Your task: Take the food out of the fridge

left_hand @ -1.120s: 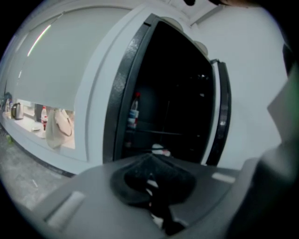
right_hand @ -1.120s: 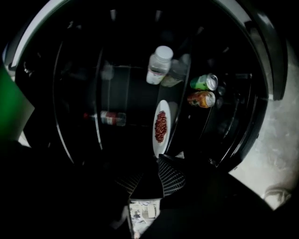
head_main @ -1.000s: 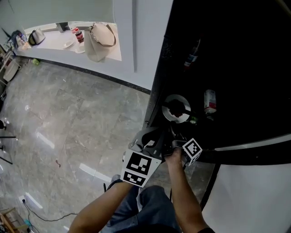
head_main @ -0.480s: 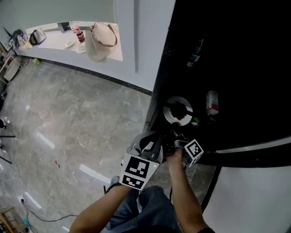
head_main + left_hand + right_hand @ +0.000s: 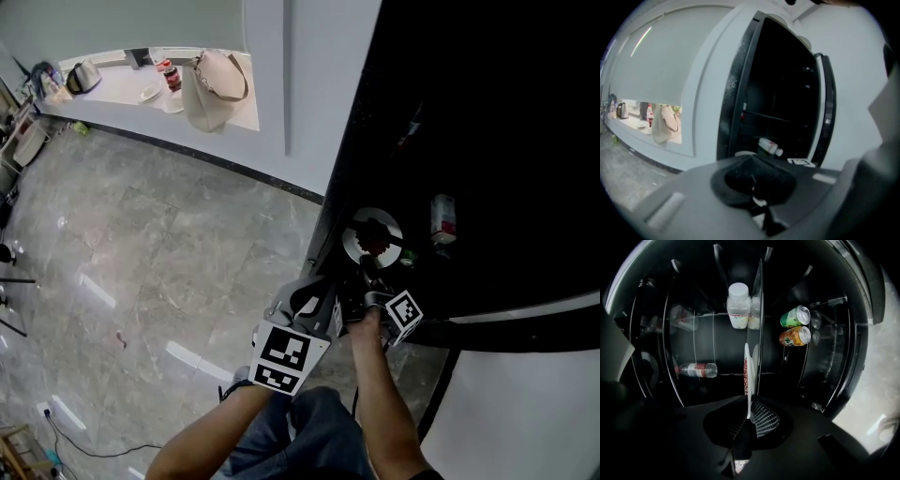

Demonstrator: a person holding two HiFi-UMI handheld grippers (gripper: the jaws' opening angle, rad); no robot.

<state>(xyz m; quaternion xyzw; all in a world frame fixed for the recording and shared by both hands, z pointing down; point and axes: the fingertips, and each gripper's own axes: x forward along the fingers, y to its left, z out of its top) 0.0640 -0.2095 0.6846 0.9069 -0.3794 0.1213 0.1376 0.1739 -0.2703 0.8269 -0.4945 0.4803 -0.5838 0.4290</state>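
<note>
**A:** What did the right gripper (image 5: 749, 414) have hold of?

**B:** The plate (image 5: 746, 364). Its jaws were pinched on the near rim, and the plate held the red food (image 5: 377, 240). It sat at the mouth of the fridge (image 5: 487, 131), just beside a glass shelf (image 5: 759, 324). I could not tell whether the two touched.

**A:** And the left gripper (image 5: 754, 187)?

**B:** Jaws together, nothing between them. It hung to the left of the opening, outside the fridge, and took no weight.

**A:** How should the plate have been brought out?

**B:** In my judgement, straight toward the person, flat and slowly. A grip on one rim alone leaves the far side free to sag, and the food could slide off. I would have kept the squeeze firm and the wrist from rolling. The plate should have cleared the shelf before any turn. The left gripper could have steadied the plate from beneath.

**A:** Anything in the way?

**B:** No. The white bottle (image 5: 739, 305) and two cans (image 5: 796, 326) lay farther in, well apart from the plate.
</note>
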